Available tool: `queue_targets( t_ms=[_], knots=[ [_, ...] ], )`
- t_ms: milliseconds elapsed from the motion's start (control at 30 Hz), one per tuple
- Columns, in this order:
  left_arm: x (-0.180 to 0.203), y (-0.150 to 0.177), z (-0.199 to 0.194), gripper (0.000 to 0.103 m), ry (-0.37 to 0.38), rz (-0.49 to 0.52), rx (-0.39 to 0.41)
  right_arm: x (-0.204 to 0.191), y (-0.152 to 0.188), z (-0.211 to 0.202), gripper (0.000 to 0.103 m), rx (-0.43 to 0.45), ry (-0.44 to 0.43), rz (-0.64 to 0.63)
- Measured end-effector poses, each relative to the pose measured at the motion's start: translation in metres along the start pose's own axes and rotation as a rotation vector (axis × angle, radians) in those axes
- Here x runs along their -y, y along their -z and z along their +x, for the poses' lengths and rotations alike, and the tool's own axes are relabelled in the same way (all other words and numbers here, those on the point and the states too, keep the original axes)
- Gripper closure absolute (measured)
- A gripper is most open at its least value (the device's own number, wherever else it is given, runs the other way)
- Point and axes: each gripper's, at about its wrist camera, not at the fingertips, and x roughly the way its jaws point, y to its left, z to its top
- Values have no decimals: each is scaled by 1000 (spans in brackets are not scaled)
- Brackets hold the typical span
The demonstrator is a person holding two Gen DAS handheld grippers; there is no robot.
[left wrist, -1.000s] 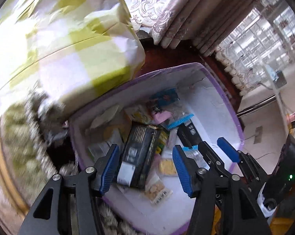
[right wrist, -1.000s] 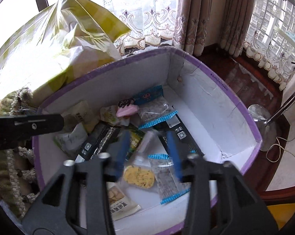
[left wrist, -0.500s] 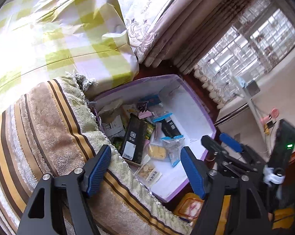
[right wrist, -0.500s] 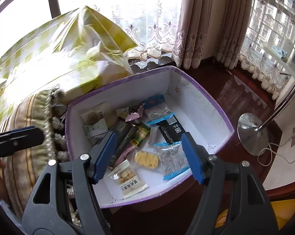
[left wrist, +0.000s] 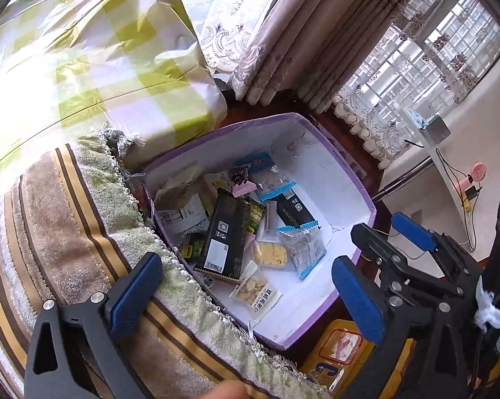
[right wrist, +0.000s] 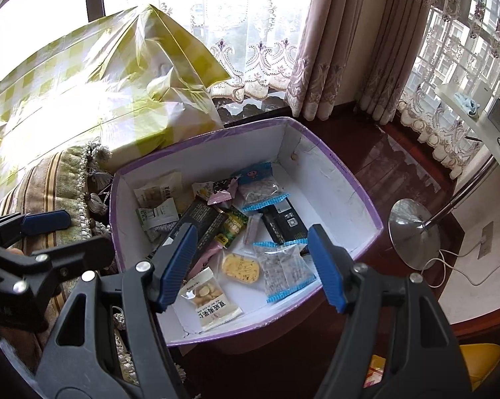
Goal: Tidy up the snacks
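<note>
Both grippers have pulled back, spread and empty, above the purple-rimmed white cardboard box (right wrist: 333, 179) of snack packets; left gripper (left wrist: 246, 296), right gripper (right wrist: 253, 266). Slick wrappers near its front edge could slip.

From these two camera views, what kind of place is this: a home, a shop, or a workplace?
Most likely a room in a home, by a window. Lace and heavy curtains hang along the windows, a fringed striped cushion lies beside the snack box, and a floor-lamp base stands on dark wooden flooring.
</note>
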Motion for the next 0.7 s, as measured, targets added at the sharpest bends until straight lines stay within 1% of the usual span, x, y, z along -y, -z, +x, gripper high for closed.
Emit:
queue_targets(
  t_ms=[200, 700],
  knots=[
    [2, 2, 3, 0, -17, 19, 6, 2, 0, 1, 31, -6, -3, 3],
    [1, 2, 3, 0, -20, 26, 9, 1, 3, 4, 31, -14, -7, 0]
  ],
)
